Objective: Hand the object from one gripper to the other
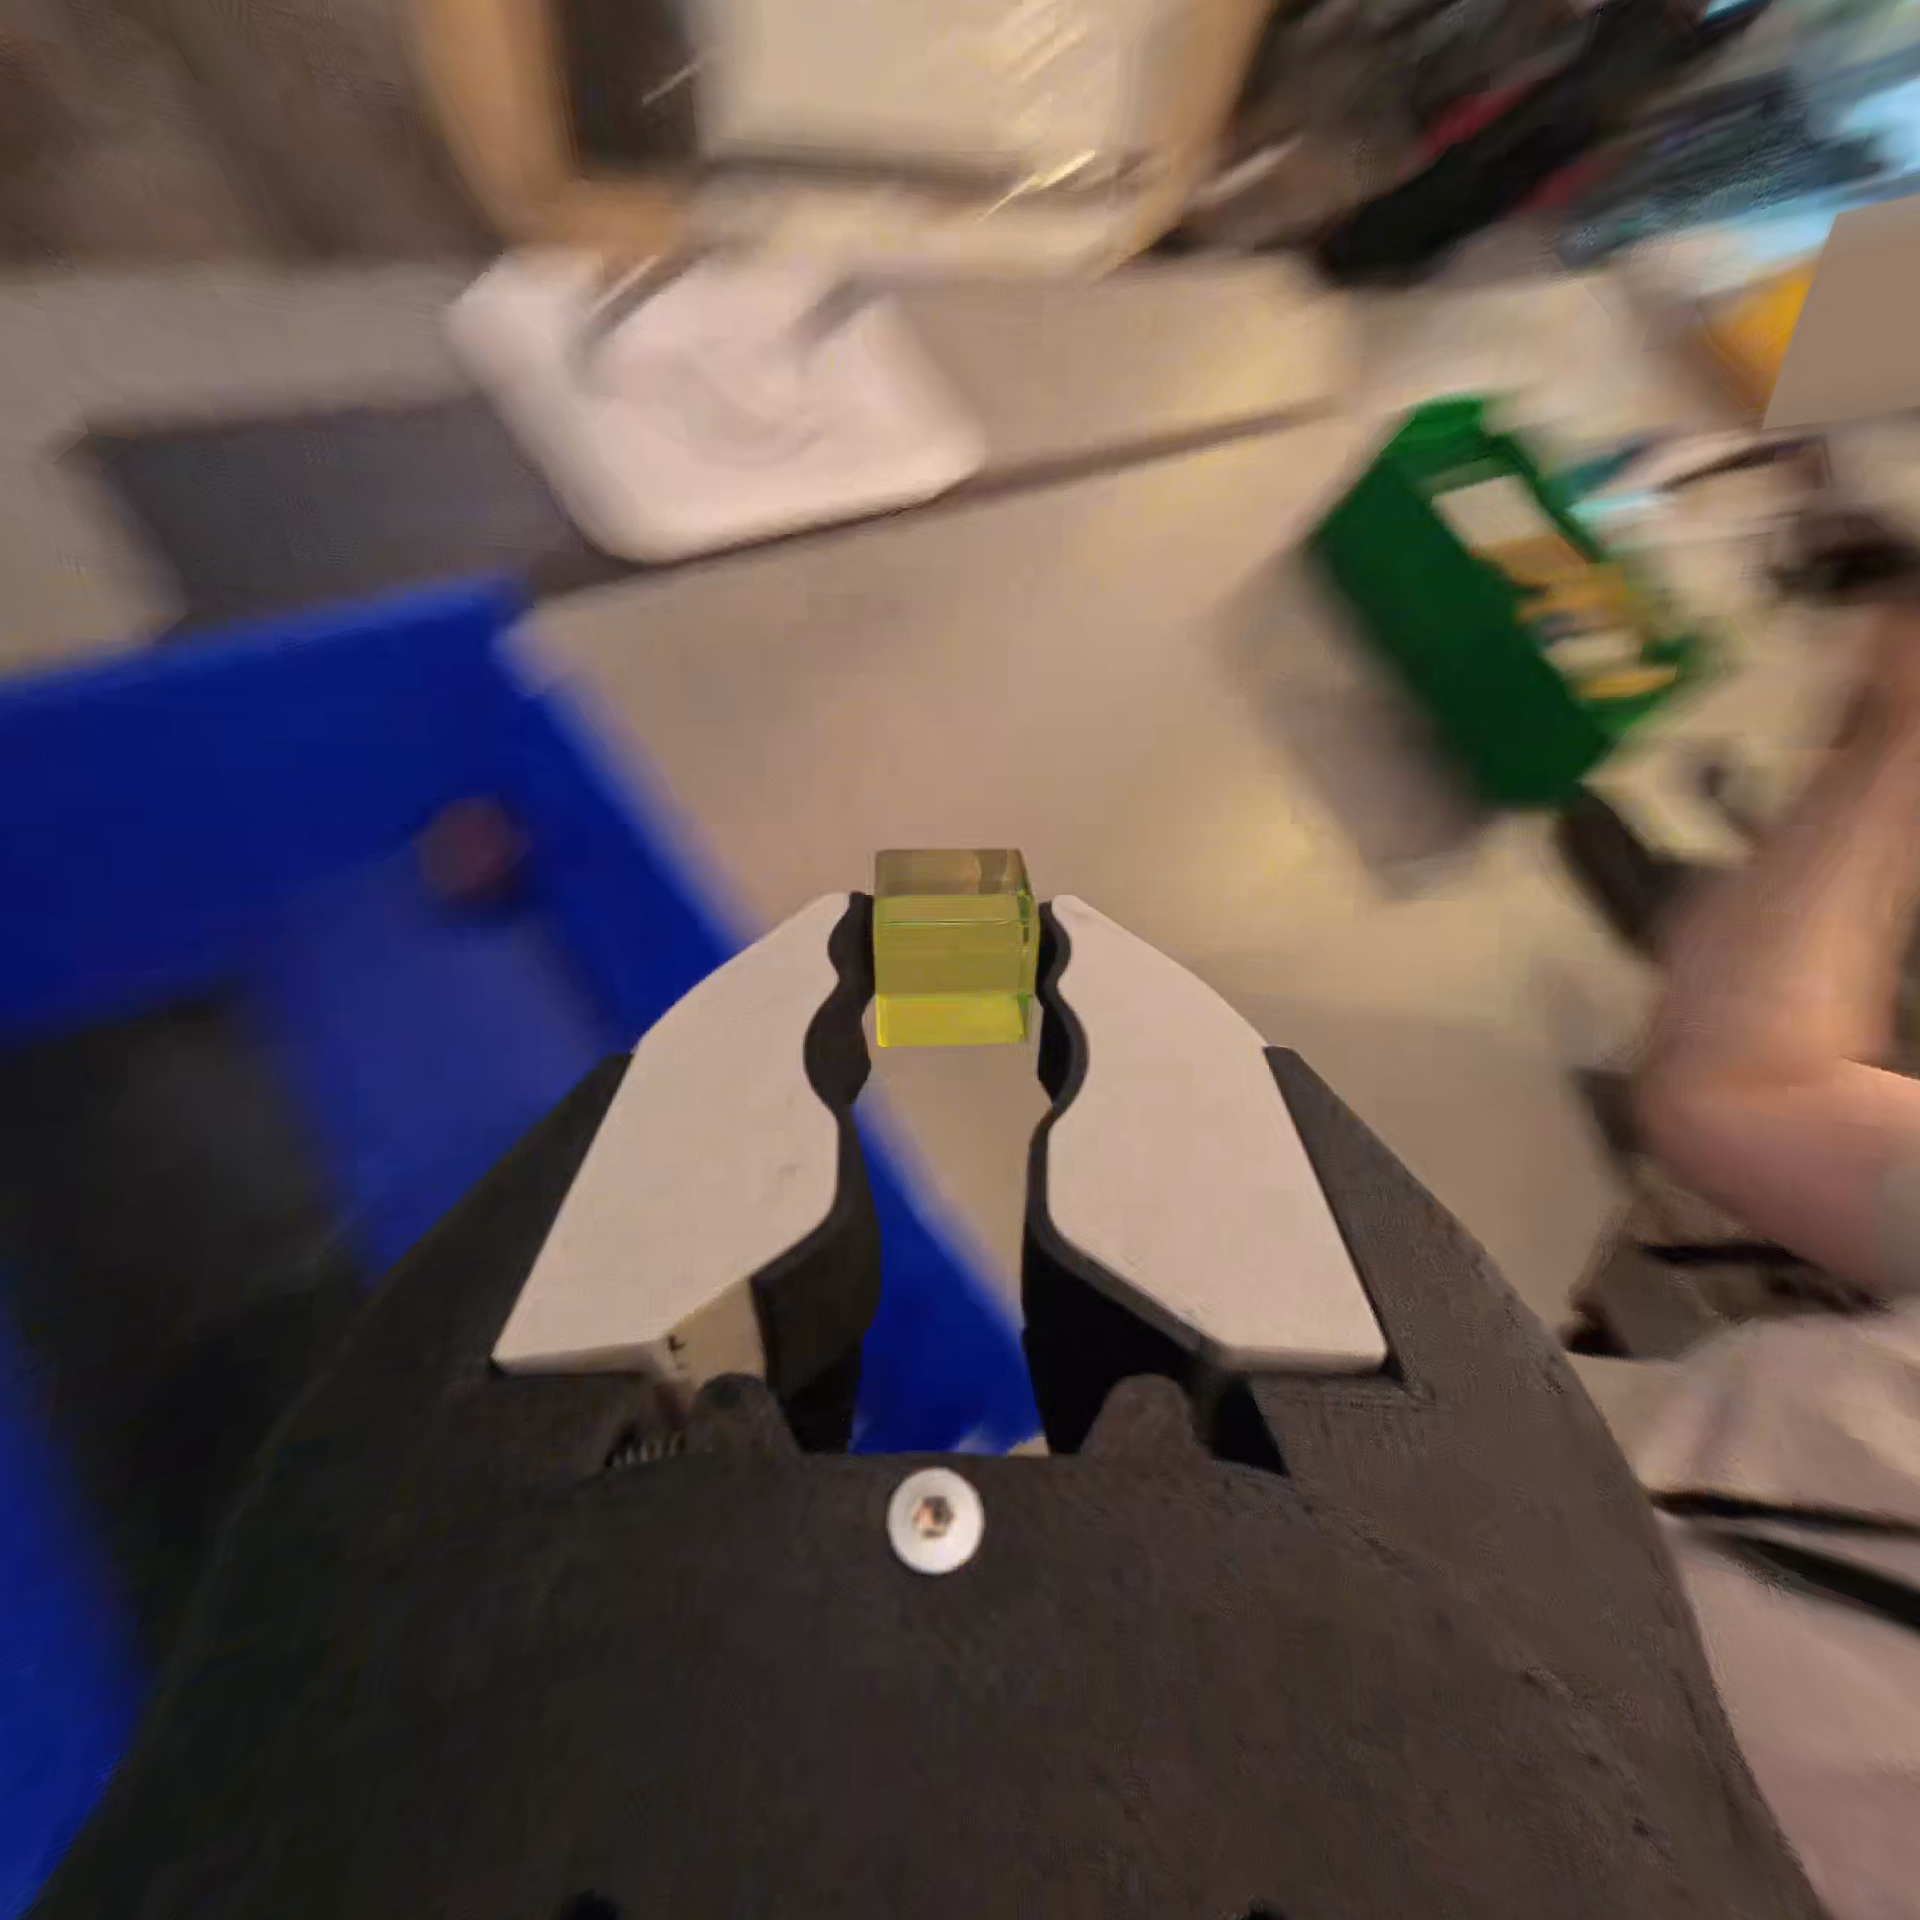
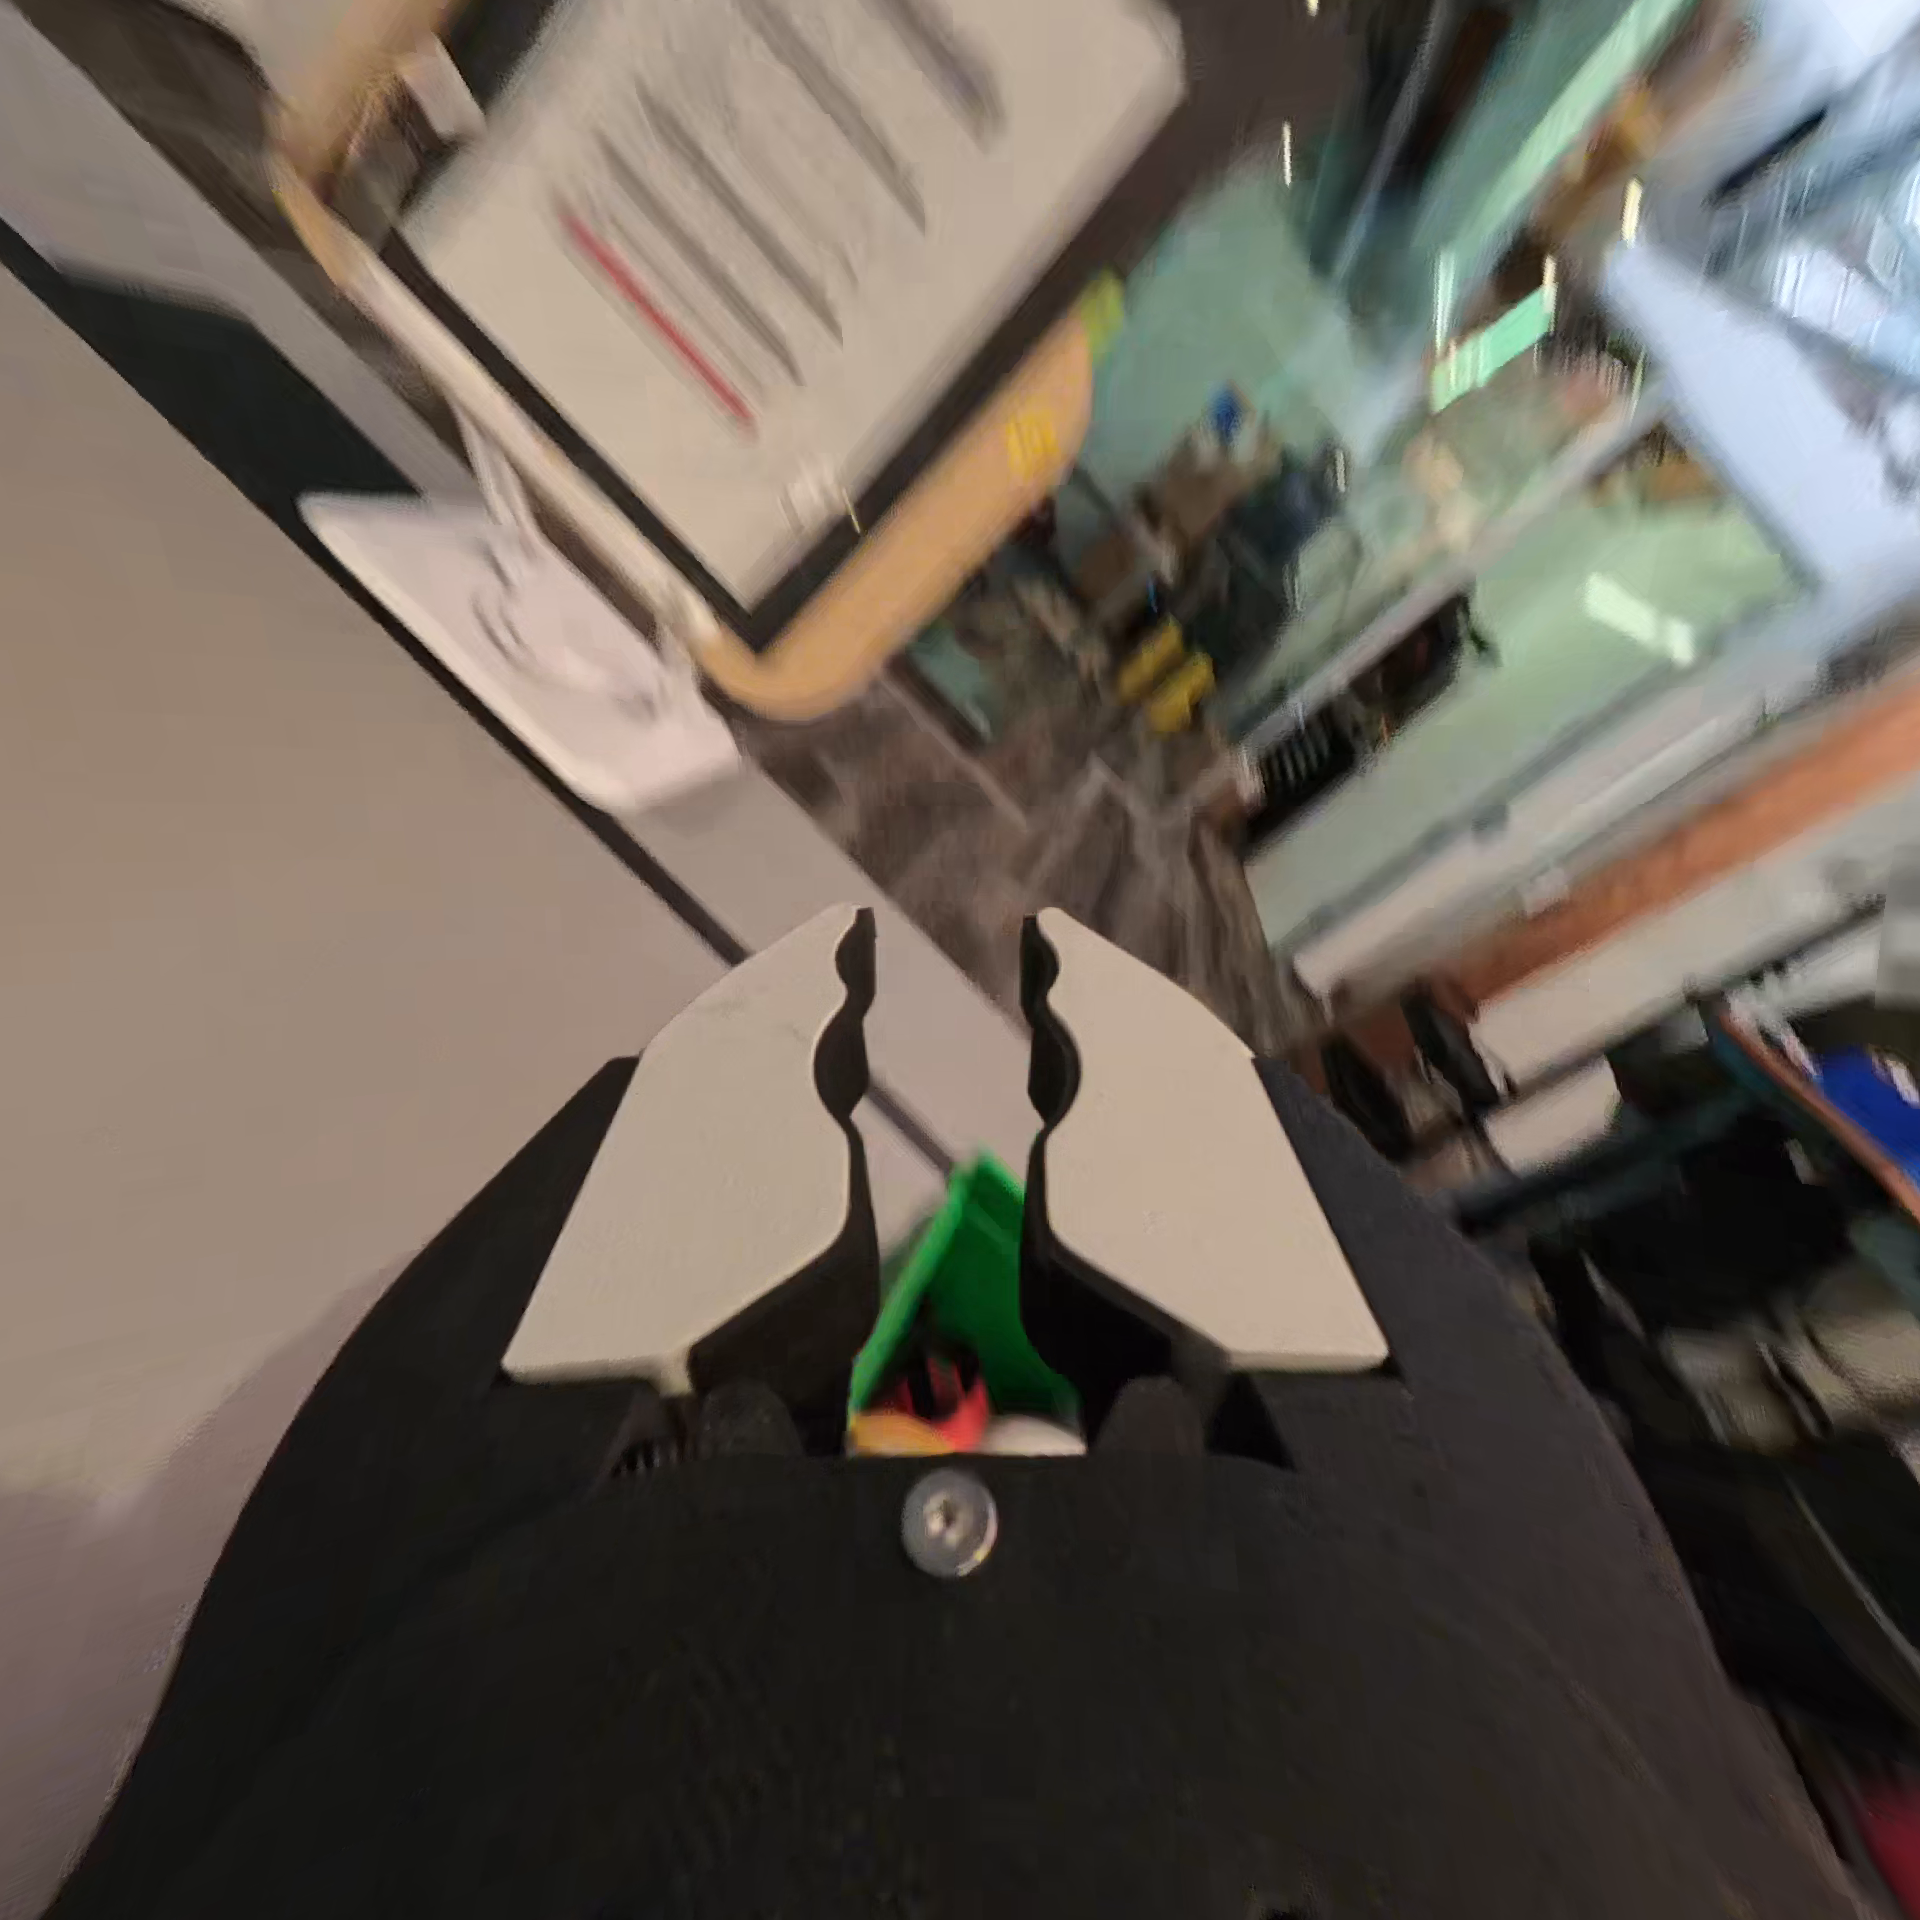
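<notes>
My left gripper is shut on a small clear yellow-green cube, held at the fingertips above the pale table. The cube sticks out a little past the tips. My right gripper is open and empty, with a gap between its grey fingers. It points tilted over the table edge towards the room. Neither gripper shows in the other's view.
A blue bin with a small reddish thing inside sits at left. A green bin holding several items sits at right, and also shows under my right gripper. A white tray lies farther back. A person's arm is at right.
</notes>
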Tool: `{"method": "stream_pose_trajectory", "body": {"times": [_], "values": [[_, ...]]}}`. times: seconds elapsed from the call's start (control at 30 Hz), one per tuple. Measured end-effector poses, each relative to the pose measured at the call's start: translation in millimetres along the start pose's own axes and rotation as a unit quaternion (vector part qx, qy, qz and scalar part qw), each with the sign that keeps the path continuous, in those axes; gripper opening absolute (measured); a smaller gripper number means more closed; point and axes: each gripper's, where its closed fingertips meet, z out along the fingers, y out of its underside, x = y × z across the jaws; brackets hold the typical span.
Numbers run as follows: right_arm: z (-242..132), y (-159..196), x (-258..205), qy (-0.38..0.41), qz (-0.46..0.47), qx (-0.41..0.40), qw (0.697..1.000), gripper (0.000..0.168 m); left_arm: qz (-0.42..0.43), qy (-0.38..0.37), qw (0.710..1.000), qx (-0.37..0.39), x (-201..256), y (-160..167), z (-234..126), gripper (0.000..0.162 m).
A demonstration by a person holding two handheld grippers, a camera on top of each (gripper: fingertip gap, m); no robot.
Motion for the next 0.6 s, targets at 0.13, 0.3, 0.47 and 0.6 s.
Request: {"method": "stream_pose_trajectory", "body": {"times": [0.13,0.3,0.47,0.6], "values": [[-16.6,-109.6,-63.2,-0.077,-0.028,0.240,0.967,0.027,0.092,0.276,0.955,0.059,143.1,-31.9,8.7,0.029],[-35.9,-175.9,-152.1,-0.172,-0.071,0.347,0.919,0.036,0.102,0.425,0.899,-0.001,235.7,-14.8,43.0,0.028],[-35.5,-185.1,-202.5,-0.226,-0.112,0.345,0.904,0.043,0.105,0.457,0.881,-0.053,267.4,7.5,65.2,0.028],[-35.6,-186.1,-207.6,-0.226,-0.123,0.345,0.903,0.038,0.089,0.473,0.875,-0.048,269.9,5.6,66.0,0.028]]}}
